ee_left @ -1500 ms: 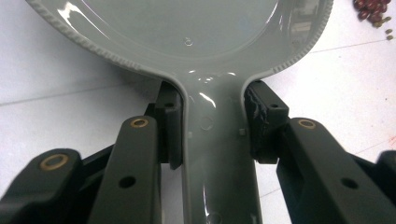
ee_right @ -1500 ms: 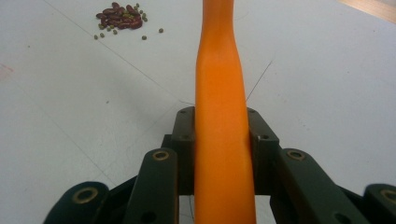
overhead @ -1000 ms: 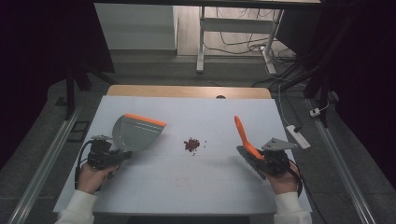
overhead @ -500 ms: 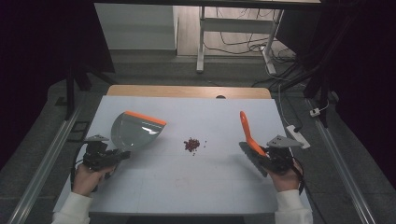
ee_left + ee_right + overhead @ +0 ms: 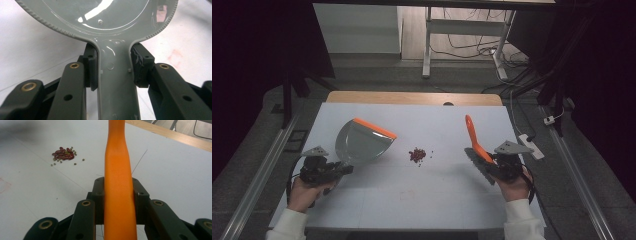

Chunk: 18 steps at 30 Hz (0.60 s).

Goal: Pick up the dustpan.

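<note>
Our left gripper (image 5: 339,170) is clamped on the grey handle of the dustpan (image 5: 362,142), our right gripper (image 5: 489,162) on the orange handle of the brush (image 5: 474,145); its bristles, as far as we can tell, sit low by that hand. Between the tools, apart from both, the beans (image 5: 417,155) lie in a small pile on the table (image 5: 427,200). We judge the sweep not yet begun. Next we should set the pan's orange lip flat just beside the pile, then draw the brush across toward it.

We see the dustpan (image 5: 105,15) cut off at the top edge; the brush (image 5: 118,170) handle's end too.
</note>
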Tool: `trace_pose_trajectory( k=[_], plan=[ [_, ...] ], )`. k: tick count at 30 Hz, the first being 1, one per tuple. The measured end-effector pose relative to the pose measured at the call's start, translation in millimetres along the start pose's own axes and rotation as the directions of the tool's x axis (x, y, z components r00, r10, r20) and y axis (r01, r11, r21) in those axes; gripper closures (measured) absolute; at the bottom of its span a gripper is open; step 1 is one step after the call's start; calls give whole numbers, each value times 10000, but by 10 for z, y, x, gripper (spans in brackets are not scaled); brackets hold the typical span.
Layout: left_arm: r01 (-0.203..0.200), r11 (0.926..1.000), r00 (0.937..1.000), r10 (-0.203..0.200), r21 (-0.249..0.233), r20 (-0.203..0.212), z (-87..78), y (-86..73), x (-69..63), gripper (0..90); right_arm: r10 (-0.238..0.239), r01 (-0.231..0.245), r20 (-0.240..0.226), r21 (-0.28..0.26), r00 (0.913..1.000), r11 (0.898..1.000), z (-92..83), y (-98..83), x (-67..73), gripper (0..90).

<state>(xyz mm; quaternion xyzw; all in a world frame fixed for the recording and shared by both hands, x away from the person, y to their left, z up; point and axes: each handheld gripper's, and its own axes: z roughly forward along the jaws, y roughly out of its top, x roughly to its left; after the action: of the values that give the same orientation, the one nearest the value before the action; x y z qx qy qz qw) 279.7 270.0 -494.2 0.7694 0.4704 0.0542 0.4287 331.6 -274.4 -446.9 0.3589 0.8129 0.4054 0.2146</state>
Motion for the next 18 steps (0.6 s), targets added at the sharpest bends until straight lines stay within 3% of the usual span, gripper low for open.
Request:
trace_pose_trajectory(
  k=[7, 11, 18],
  plan=[
    [-641, 9974, 9977, 633, 324, 227, 75, 18, -33, 620, -105, 105, 41, 27, 9999, 9999, 45, 51, 24, 701],
    [-817, 9955, 9963, 802, 480, 318, 93, 17, -33, 620, -195, 195, 13, -29, 9998, 9998, 92, 115, 31, 701],
    [-1317, 9895, 9901, 1284, 597, 567, 108, 34, -74, 621, -387, 387, -135, -33, 9992, 9992, 233, 235, 78, 701]
  ],
)
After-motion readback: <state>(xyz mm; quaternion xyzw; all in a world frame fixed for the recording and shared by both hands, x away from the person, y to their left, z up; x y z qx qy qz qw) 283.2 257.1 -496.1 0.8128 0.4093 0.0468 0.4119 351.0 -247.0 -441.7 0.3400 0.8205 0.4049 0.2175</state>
